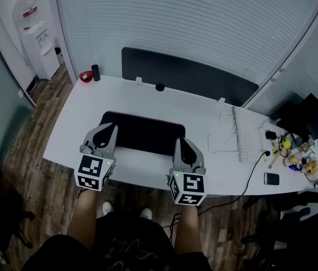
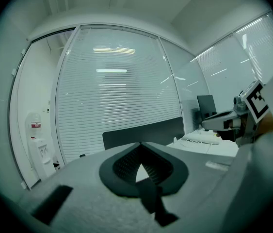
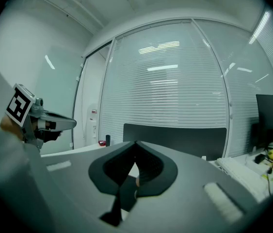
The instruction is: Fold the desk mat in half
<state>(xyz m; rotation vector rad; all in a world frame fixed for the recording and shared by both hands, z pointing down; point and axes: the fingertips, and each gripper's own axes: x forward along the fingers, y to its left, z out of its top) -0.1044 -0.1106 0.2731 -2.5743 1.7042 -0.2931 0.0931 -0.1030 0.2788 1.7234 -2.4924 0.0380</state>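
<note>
Fingers of the left gripper (image 1: 113, 127) and the right gripper (image 1: 178, 140) are closed, their tips over the near left and near right corners of the desk mat (image 1: 144, 131). The mat is black and rectangular, with a thin reddish line along its far edge. It lies flat toward the near edge of the white table (image 1: 147, 95).

Left tongs (image 1: 114, 127), right tongs (image 1: 178, 141) closed, near level, parallel.
</note>
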